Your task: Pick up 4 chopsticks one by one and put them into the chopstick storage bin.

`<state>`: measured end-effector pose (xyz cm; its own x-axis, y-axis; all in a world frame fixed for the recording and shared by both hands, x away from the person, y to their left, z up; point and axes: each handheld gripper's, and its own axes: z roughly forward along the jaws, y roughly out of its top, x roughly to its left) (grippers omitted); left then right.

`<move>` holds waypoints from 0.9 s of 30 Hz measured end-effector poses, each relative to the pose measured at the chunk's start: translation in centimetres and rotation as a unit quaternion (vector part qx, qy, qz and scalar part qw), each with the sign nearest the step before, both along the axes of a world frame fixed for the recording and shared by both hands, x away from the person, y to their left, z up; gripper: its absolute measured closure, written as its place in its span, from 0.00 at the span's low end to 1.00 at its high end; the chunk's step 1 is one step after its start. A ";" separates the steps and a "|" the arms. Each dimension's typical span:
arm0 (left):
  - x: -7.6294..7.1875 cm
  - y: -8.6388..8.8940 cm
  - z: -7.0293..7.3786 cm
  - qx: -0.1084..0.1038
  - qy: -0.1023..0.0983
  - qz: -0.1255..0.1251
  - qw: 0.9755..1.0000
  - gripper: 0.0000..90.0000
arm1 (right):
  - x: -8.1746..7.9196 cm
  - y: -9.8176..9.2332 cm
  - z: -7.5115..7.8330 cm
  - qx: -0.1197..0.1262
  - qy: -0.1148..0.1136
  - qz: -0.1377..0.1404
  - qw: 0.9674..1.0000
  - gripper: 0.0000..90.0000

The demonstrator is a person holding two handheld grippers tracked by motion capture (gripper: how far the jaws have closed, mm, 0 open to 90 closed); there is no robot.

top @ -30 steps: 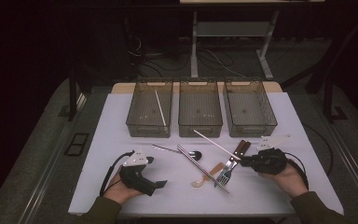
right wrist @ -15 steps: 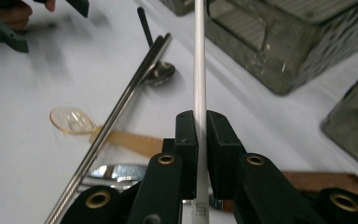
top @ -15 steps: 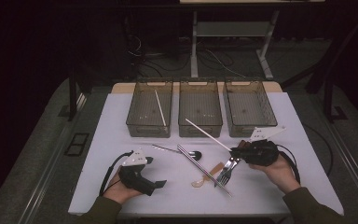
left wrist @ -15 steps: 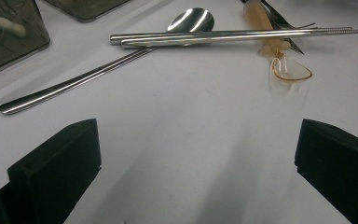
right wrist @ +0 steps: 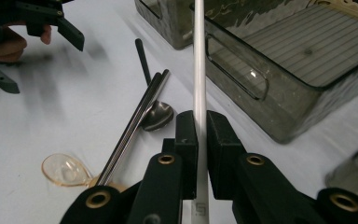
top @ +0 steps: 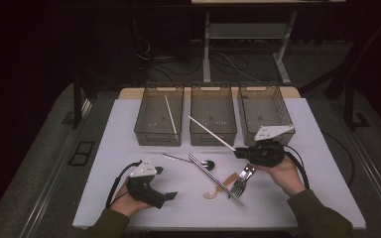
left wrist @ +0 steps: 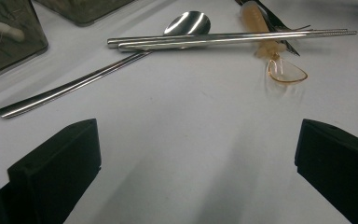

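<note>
The white chopstick (right wrist: 199,70) is clamped between the pads of the right gripper (top: 240,153), slanting up and left over the near rim of the middle bin (top: 213,135); its near end is cut off in the right gripper view, where a small mark on it is too blurred to read. To the left on the table (top: 129,129) lie a spoon (left wrist: 98,70), metal chopsticks (left wrist: 233,38), a clear amber spoon (left wrist: 286,71) and a fork (top: 238,186), partly overlapping. The left gripper (top: 171,196) rests at the near left, jaws wide and empty.
</note>
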<state>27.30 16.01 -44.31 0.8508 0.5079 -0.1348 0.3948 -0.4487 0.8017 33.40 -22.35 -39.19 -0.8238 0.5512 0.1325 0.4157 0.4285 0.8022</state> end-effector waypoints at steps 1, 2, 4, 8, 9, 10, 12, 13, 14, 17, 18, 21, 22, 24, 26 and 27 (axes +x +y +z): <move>0.0 0.0 0.0 0.000 0.000 0.000 1.000 0.00 | 0.1 0.2 0.0 0.000 -0.001 0.001 1.000 0.93; 0.0 0.1 0.0 0.000 -0.001 0.000 1.000 0.00 | 0.2 0.5 0.1 0.000 -0.001 0.002 1.000 0.93; -0.1 0.1 0.0 -0.001 -0.002 0.000 1.000 0.00 | 0.4 1.1 0.2 -0.001 -0.003 0.002 1.000 0.93; -0.1 0.2 0.1 -0.008 -0.002 0.001 1.000 0.00 | 0.9 2.1 0.4 0.004 -0.004 -0.002 1.000 0.93; -0.1 0.2 0.1 -0.007 -0.002 0.002 1.000 0.00 | 1.1 2.4 0.4 0.006 -0.004 -0.004 1.000 0.93; -0.1 0.2 0.1 -0.007 -0.002 0.002 1.000 0.00 | 1.2 2.6 0.5 0.007 -0.004 -0.005 1.000 0.93; -0.1 0.2 0.1 -0.006 -0.002 0.002 1.000 0.00 | 1.5 3.1 0.6 0.010 -0.004 -0.007 1.000 0.93; -0.1 0.2 0.1 -0.006 -0.002 0.002 1.000 0.00 | 1.7 3.4 0.6 0.012 -0.003 -0.007 1.000 0.93; -0.1 0.2 0.1 -0.007 -0.002 0.002 1.000 0.00 | 1.9 3.6 0.6 0.012 -0.002 -0.008 1.000 0.93; -0.1 0.2 0.1 -0.009 -0.003 0.002 1.000 0.00 | 2.5 4.3 0.8 0.011 -0.002 -0.012 1.000 0.93; -0.1 0.2 0.1 -0.010 -0.002 0.003 1.000 0.00 | 2.7 4.5 0.9 0.011 -0.003 -0.014 1.000 0.93; -0.1 0.2 0.1 -0.009 -0.001 0.001 1.000 0.00 | 3.4 5.1 1.1 0.015 -0.003 -0.018 1.000 0.93; -0.1 0.2 0.1 -0.008 -0.002 0.000 1.000 0.00 | 3.6 5.3 1.2 0.017 -0.003 -0.020 1.000 0.93; -0.1 0.2 0.1 -0.010 -0.002 0.000 1.000 0.00 | 4.1 5.7 1.5 0.023 -0.001 -0.023 0.999 0.93; -0.1 0.2 0.1 -0.011 -0.002 0.001 1.000 0.00 | 4.6 6.2 1.7 0.024 -0.001 -0.027 0.999 0.93; -0.1 0.2 0.1 -0.011 -0.001 0.000 1.000 0.00 | 4.8 6.3 1.8 0.025 -0.002 -0.028 0.999 0.93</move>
